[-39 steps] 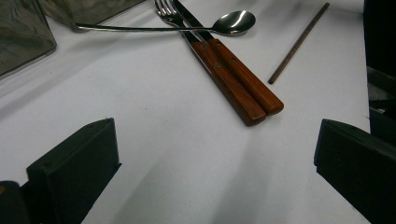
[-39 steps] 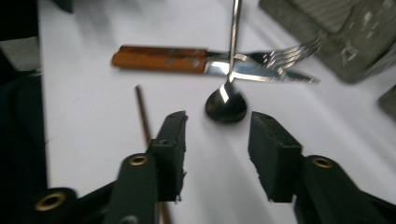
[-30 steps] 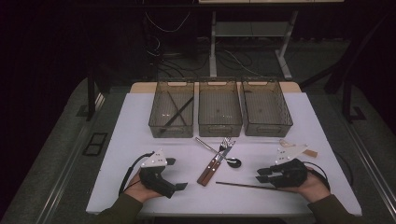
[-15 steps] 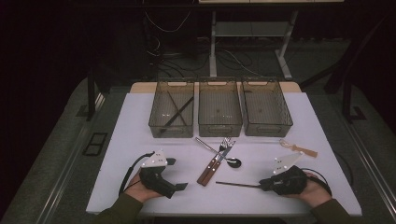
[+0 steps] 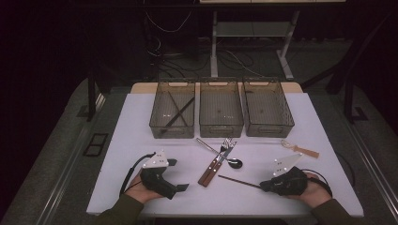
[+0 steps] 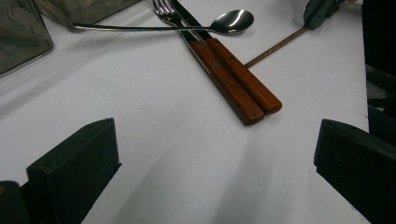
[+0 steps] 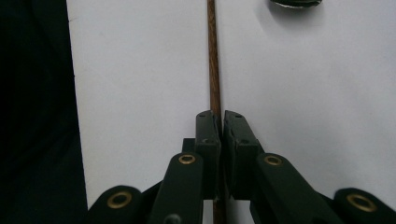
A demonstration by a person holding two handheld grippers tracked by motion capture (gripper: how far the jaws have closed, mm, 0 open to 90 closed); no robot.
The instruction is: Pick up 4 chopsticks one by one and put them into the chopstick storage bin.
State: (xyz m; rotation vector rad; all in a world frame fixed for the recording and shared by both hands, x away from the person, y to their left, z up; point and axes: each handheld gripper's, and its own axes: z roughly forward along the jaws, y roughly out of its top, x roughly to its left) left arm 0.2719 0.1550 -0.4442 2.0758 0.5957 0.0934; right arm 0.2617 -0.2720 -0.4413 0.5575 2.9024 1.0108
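The brown chopstick [image 5: 239, 182] lies flat on the white tabletop [image 5: 141, 122] near the front edge, right of centre, its far end pointing toward the cutlery pile. The right gripper [image 5: 268, 186] has its jaws pinched on the near end of this stick; in the right gripper view the two black pads [image 7: 208, 135] sit almost together with the thin rod [image 7: 213, 56] clamped between them and running straight ahead. Compared with the frames of a second and half a second ago, the right gripper has come in slightly toward the stick's end and its jaws have just been closing, with the stick between them; the stick itself has not shifted on the table. The left gripper [image 5: 180, 187] rests near the front-left part of the tabletop, jaws spread wide over bare surface and holding nothing, unchanged in position. At the centre lie two wooden-handled utensils [image 6: 233, 79] side by side, a fork among them, with a metal spoon [image 6: 231, 21] crossed over them. Along the far edge stand three clear bins [image 5: 220, 123]; the left bin [image 5: 162, 129] contains dark sticks. A small wooden spoon [image 5: 300, 150] lies toward the right edge.
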